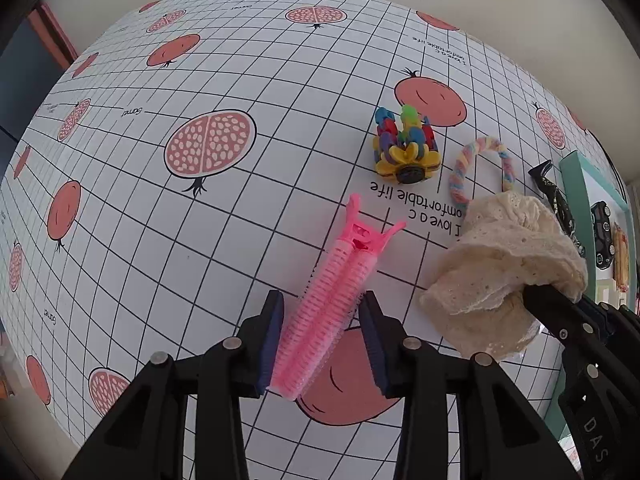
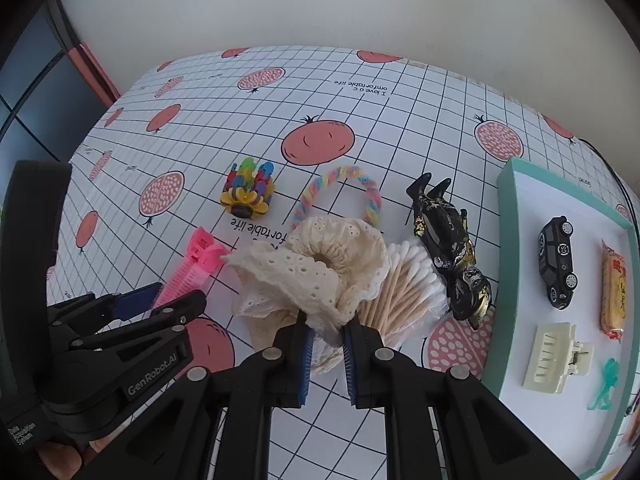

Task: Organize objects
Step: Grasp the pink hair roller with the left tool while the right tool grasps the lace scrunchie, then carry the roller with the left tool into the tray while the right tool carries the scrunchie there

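A pink hair-roller clip (image 1: 332, 300) lies on the pomegranate-print tablecloth (image 1: 200, 240). My left gripper (image 1: 324, 320) is shut on its lower half, a pad pressed to each side. The clip's forked handle sticks out ahead of the fingers. In the right wrist view the same clip (image 2: 196, 268) shows at the left. My right gripper (image 2: 326, 336) is shut on the rim of a cream lace scrunchie (image 2: 320, 268), which bunches up in front of it. The scrunchie (image 1: 508, 252) hangs from a black finger in the left wrist view.
Beyond the grippers sit a colourful flower toy (image 2: 248, 194), a pastel twisted hair tie (image 2: 340, 192), a bundle of cotton swabs (image 2: 400, 284) and a black-and-gold clip (image 2: 448, 248). A teal tray (image 2: 502, 240) on the right holds a toy car (image 2: 558, 264), snack packet, cream claw clip and green figure.
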`<state>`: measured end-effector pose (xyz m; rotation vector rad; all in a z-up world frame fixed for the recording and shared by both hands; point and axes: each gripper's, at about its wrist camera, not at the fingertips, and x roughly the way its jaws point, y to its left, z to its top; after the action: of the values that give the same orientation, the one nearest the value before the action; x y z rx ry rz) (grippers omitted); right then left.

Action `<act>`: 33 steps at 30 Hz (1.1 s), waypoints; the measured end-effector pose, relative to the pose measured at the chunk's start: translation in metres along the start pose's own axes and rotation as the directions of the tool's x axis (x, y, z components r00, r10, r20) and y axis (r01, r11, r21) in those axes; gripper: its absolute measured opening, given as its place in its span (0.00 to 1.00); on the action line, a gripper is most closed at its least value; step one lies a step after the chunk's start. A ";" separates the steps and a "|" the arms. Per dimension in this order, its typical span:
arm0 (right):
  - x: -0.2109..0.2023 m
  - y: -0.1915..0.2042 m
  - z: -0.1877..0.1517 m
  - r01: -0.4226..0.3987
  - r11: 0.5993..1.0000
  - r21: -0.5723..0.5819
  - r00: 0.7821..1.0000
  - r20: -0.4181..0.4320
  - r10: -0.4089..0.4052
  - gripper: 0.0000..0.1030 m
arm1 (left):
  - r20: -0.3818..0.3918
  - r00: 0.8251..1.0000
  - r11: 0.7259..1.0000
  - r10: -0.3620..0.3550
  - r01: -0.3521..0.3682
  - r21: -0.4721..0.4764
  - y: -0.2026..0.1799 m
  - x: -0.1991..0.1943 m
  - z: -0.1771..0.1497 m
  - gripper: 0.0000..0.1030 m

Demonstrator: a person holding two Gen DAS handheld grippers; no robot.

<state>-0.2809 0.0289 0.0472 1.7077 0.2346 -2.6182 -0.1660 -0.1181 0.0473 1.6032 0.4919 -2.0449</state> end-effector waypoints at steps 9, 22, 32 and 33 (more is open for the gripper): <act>0.004 0.000 -0.001 -0.007 1.000 -0.008 1.000 -0.007 0.007 0.11 | 0.008 1.000 1.000 0.012 -0.012 -0.001 -0.002 -0.001 0.000 0.33; -0.018 0.000 0.003 -0.030 0.999 -0.025 0.998 0.047 0.031 0.07 | 0.051 0.998 1.000 -0.020 0.021 -0.014 0.001 -0.018 0.013 0.28; -0.059 -0.007 0.010 -0.038 0.999 -0.020 0.990 0.136 0.041 0.07 | 0.159 0.986 0.998 -0.059 0.059 0.009 0.006 -0.067 0.016 0.28; -0.062 -0.008 0.010 -0.039 0.999 -0.019 0.989 0.143 0.041 0.07 | 0.168 0.984 0.998 -0.062 0.061 0.015 0.002 -0.074 0.014 0.28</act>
<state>-0.2658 0.0313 0.1088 1.4938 0.2167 -2.6864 -0.1625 -0.1157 0.1226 1.4203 0.4757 -2.2087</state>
